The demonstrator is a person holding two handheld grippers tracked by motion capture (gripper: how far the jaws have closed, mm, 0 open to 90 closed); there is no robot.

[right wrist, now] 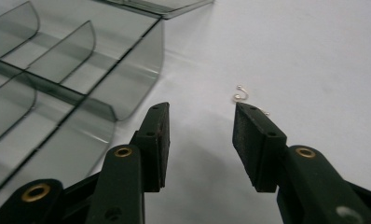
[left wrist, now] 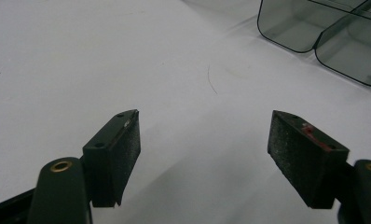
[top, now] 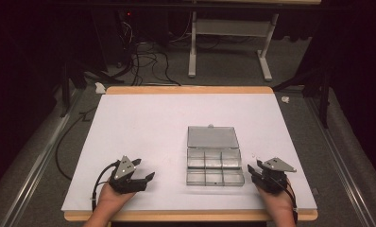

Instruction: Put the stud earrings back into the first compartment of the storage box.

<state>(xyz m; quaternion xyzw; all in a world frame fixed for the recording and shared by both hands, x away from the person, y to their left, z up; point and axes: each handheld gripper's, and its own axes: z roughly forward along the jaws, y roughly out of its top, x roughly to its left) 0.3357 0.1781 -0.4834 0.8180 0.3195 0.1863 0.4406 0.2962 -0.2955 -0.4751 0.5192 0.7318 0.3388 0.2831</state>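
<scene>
Resting low on the white table (top: 143, 123), both grippers flanked a clear compartment box (top: 213, 163) with nothing in their jaws.

The left gripper (top: 148, 176) lay well apart from the box on its left side, jaws spread wide over bare tabletop in the left gripper view, where two rounded compartments of the box showed at the upper right. The right gripper (right wrist: 200, 122) sat just beside the box's right edge, its jaws parted with only the table between them. Small silvery earrings (right wrist: 240, 93) lay on the table just ahead of the right gripper's pads (right wrist: 249, 140), near the box wall but outside it. The box stood with its lid (top: 211, 136) folded back flat, its divided compartments looking bare.
</scene>
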